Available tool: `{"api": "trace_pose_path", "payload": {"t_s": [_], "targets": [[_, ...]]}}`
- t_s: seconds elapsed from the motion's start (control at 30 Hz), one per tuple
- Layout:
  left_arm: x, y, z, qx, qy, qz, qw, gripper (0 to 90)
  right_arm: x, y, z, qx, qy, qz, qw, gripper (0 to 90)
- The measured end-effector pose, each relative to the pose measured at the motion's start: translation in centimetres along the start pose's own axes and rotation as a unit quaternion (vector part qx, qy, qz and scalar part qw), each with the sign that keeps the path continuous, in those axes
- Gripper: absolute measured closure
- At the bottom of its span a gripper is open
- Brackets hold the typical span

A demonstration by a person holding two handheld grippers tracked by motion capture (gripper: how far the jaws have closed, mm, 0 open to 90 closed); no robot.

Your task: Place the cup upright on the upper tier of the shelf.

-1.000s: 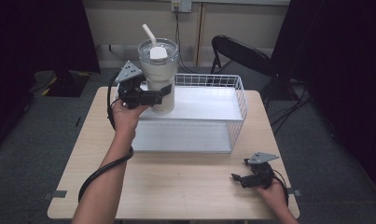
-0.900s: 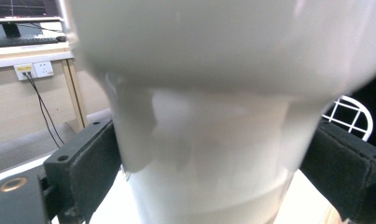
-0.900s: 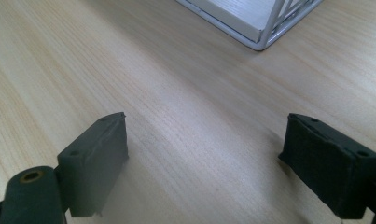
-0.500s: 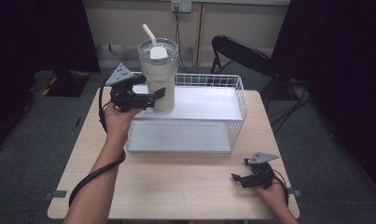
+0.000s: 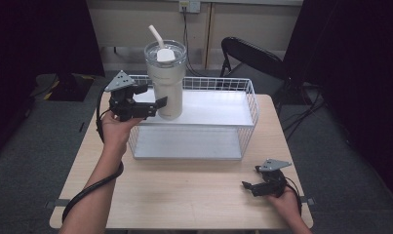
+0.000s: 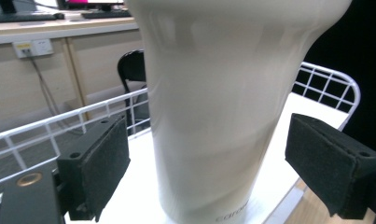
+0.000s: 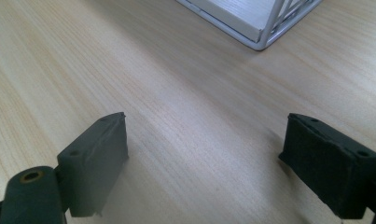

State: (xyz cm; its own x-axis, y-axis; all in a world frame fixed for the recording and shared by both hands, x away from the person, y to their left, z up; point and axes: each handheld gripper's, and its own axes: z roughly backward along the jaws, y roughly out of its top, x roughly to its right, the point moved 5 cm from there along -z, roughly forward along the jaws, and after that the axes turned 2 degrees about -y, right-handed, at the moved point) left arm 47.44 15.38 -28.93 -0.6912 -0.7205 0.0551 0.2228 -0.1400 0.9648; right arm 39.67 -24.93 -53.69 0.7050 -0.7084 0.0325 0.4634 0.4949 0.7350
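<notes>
One tumbler: tall cream insulated tumbler (image 5: 167,83) with clear lid and white straw, upright on the white wire rack's (image 5: 248,95) upper shelf, left end
Left gripper (image 5: 157,105): jaws spread wide either side of tumbler, not touching
Right gripper (image 5: 248,185): released, low over the light wooden table (image 5: 184,195), well apart from rack

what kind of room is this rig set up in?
Likely an office or lab corner used for recording. A light wooden table stands on grey carpet, a black folding chair sits behind it, and a wall socket is below a desk edge. On the table, a white wire rack bears a tumbler.
</notes>
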Motion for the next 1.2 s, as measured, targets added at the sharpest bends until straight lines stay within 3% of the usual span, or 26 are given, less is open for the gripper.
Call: {"api": "trace_pose_path", "payload": {"t_s": [0.53,1.2], "targets": [[1.0,-0.7,1.9,-0.014,-0.019,-0.006,0.9997,11.5,0.0,0.0,0.0,0.000,0.000,0.000,1.0000,13.6],[2.2,-4.8,4.0,-0.035,-0.038,-0.010,0.9986,9.7,0.0,0.0,0.0,-0.001,0.000,0.000,1.0000,13.5]]}}
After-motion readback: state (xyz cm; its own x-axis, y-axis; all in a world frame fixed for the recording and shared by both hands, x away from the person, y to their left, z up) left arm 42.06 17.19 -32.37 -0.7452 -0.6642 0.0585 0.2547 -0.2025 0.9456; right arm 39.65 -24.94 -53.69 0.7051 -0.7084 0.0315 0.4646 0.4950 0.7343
